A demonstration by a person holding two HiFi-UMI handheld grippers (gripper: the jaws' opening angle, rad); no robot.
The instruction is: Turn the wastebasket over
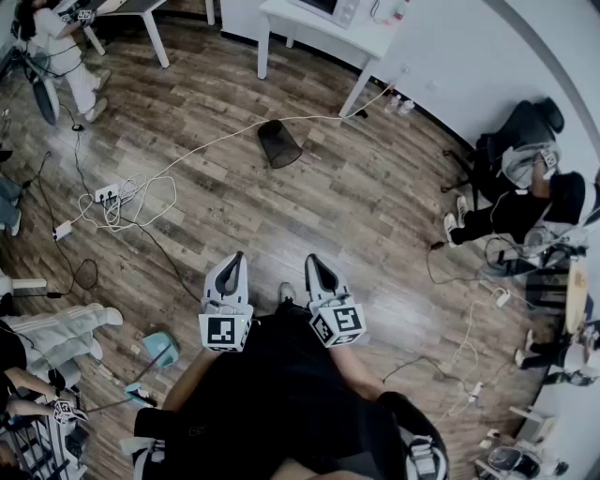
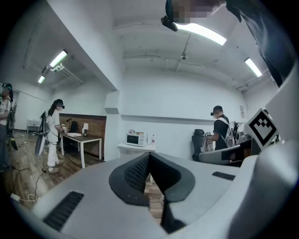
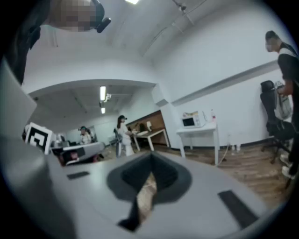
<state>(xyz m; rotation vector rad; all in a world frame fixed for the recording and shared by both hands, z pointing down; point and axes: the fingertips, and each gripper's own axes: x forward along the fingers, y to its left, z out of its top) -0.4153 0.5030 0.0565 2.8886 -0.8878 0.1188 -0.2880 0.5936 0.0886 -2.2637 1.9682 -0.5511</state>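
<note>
Wastebasket (image 1: 279,143): dark mesh bin on the wood floor (image 1: 366,202), near the white table (image 1: 328,28), well ahead of both grippers; lying or inverted, cannot tell.
Handling: probably light, stiff, thin-walled; the rim looks the surest hold.
Left gripper (image 1: 233,259): jaws pressed together, empty.
Right gripper (image 1: 315,263): likewise.

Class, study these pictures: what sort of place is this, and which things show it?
Probably an indoor office or lab workroom: a white table with a microwave against the wall, cables and a power strip trailing over the wood floor, and strip lights on the ceiling.
</note>
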